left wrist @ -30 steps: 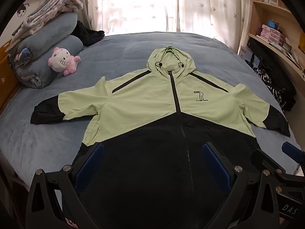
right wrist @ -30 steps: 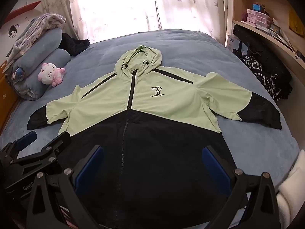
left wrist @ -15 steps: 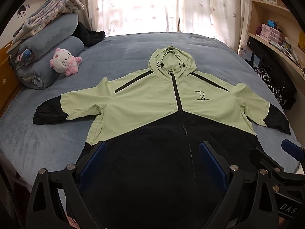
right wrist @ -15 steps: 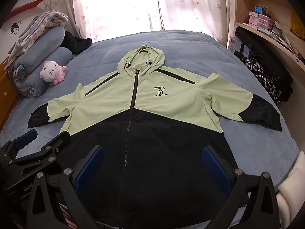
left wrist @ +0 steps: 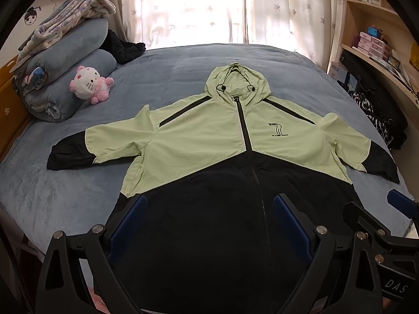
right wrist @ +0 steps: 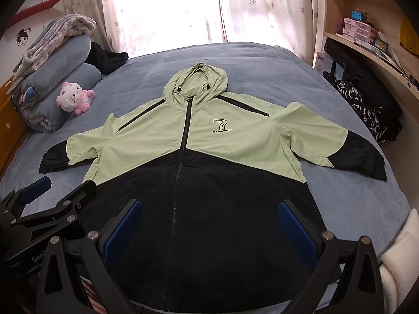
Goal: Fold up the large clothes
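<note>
We hold our left gripper over the bottom of the jacket, and its two blue pads are spread wide with nothing pinched between them. Its jaws have just been closing in a tiny bit, with only the black cloth showing below the gap. Our right gripper is spread wide too and grabs nothing.

The jacket lies flat on the bed, front side up and zipped shut. The top half is light green and the bottom half is black. Both sleeves stick out to the sides, and the hood points to the window. The black hem is the part closest to us.

A pink and white toy cat sits near the left sleeve, well apart from it. It leans on rolled blue blankets. Shelves stand on the right side of the room.
</note>
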Action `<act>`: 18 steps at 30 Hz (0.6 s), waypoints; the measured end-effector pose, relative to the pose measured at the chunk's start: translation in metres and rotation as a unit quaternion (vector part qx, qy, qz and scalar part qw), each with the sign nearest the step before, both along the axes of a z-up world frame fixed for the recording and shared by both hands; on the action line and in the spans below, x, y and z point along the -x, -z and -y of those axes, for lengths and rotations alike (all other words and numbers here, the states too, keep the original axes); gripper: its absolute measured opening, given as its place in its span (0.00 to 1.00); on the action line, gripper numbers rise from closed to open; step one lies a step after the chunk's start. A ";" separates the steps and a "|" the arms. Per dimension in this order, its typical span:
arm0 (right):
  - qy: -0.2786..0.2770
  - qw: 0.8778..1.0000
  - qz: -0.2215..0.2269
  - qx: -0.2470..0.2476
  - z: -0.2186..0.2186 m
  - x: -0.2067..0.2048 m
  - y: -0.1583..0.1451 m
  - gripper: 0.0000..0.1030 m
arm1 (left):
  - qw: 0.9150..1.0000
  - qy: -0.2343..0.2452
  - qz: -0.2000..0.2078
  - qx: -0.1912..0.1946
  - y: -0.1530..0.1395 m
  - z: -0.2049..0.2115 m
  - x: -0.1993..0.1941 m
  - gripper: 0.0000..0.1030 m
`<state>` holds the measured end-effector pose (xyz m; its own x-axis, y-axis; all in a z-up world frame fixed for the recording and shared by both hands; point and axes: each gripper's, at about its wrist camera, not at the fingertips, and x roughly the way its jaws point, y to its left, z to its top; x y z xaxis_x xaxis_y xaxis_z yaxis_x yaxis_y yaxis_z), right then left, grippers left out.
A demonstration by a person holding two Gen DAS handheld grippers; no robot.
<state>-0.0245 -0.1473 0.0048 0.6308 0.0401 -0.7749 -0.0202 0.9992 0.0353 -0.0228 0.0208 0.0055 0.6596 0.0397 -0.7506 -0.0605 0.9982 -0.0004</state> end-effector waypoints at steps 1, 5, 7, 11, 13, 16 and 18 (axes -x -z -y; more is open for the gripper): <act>0.000 1.000 0.001 0.001 0.000 0.000 0.000 1.00 | 1.000 0.000 0.000 0.000 0.000 0.000 0.001 0.92; 0.000 1.000 0.001 0.001 0.000 0.000 0.000 1.00 | 1.000 0.000 0.000 -0.001 -0.001 -0.002 0.002 0.92; 0.000 1.000 0.001 0.001 -0.001 0.000 0.000 1.00 | 1.000 -0.001 0.001 -0.002 -0.002 -0.002 0.003 0.92; -0.001 1.000 -0.001 0.000 -0.002 0.001 0.000 1.00 | 1.000 -0.001 -0.001 -0.002 -0.003 -0.004 0.004 0.92; -0.002 1.000 0.000 0.001 -0.003 0.002 0.000 1.00 | 1.000 -0.001 -0.002 -0.002 -0.003 -0.005 0.005 0.92; -0.002 1.000 -0.001 0.000 -0.003 0.001 0.001 1.00 | 1.000 -0.002 -0.002 -0.003 -0.003 -0.005 0.004 0.92; -0.003 1.000 -0.002 -0.001 -0.004 0.002 0.001 1.00 | 1.000 -0.002 -0.002 -0.003 -0.003 -0.004 0.004 0.92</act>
<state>-0.0266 -0.1431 0.0035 0.6276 0.0458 -0.7772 -0.0254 0.9989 0.0383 -0.0270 0.0251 0.0083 0.6564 0.0470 -0.7530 -0.0641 0.9979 0.0064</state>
